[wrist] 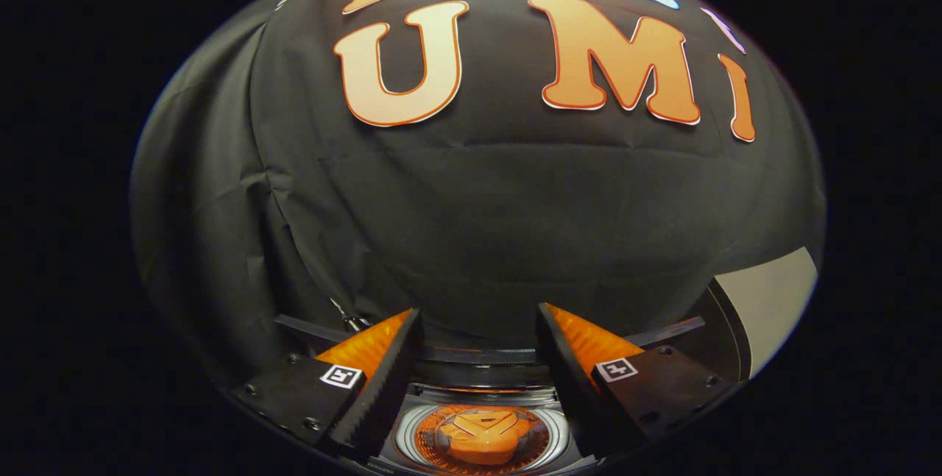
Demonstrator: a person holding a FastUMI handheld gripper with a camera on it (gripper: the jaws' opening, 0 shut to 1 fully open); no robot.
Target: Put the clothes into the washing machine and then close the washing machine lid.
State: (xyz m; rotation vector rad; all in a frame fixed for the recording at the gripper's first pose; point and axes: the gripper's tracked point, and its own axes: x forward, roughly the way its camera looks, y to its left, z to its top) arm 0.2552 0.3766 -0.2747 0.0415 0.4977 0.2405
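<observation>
- The gripper (478,329) sits nearest the camera, its two fingers (386,380) spread well apart with nothing held between them — the gap shows only what lies below and beyond.
- Just below that gap, between the finger bases, is the round opening of the washing machine (412,432): a bright metal rim ringing a drum.
- Inside the drum lies an orange garment (482,435), bunched into a compact lump in the middle, resting on the perforated drum floor and clear of the rim as far as can be seen.
- Neither finger touches the garment; it sits lower than the fingertips, which point out past the drum toward the wall.
- Judging by this, the first half of the task looks done — the clothes are in the machine and the gripper has let go.
- Whether any other clothing is waiting outside the machine cannot be told from here.
- Just beyond the drum, between the fingertips, a dark curved band (478,355) runs across; it may be the back edge of the machine's top or the raised lid, too foreshortened to say which.
- The drum is plainly uncovered, so closing the lid is what is left.
- To the right, beyond the right finger, a pale grey panel (769,299) stands at an angle; what it belongs to is unclear.
- Farthest off hangs the black cloth wall (471,226) of the booth.
</observation>
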